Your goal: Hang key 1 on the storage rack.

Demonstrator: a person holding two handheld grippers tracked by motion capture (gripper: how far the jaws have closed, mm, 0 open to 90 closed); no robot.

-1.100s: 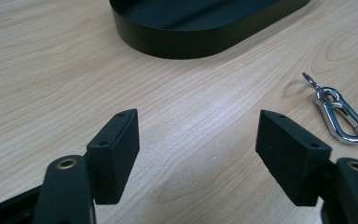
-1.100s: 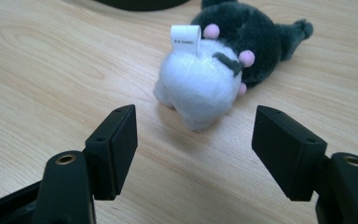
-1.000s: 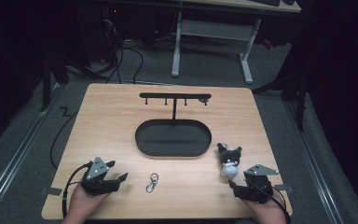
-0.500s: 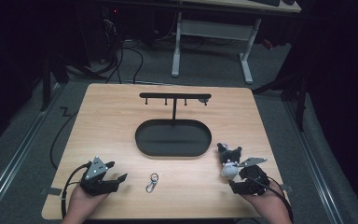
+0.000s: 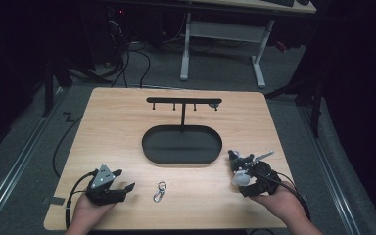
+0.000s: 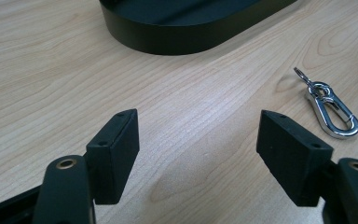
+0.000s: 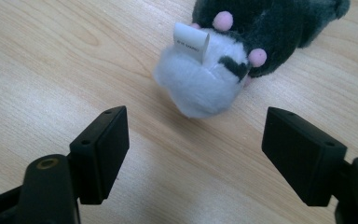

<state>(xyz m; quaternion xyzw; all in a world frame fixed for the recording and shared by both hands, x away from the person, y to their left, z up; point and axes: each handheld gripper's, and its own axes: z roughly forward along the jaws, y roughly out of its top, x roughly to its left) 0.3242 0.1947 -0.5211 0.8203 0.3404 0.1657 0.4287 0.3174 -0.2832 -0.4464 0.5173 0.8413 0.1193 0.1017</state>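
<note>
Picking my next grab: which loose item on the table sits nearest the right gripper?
The plush toy, black and white, just ahead of the right gripper; the metal clip lies nearer the left gripper.

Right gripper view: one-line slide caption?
Open right gripper fingers face a grey-and-white plush toy lying on the wooden table.

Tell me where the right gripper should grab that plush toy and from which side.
Grip the plush toy across its white rounded end, the part nearest the right gripper. That end bulges toward the open jaws and looks narrower than the gap between them, so a straight push forward, low over the table, should bracket it. The dark end lies farther off. Probably avoid pinching the paper tag alone.
</note>
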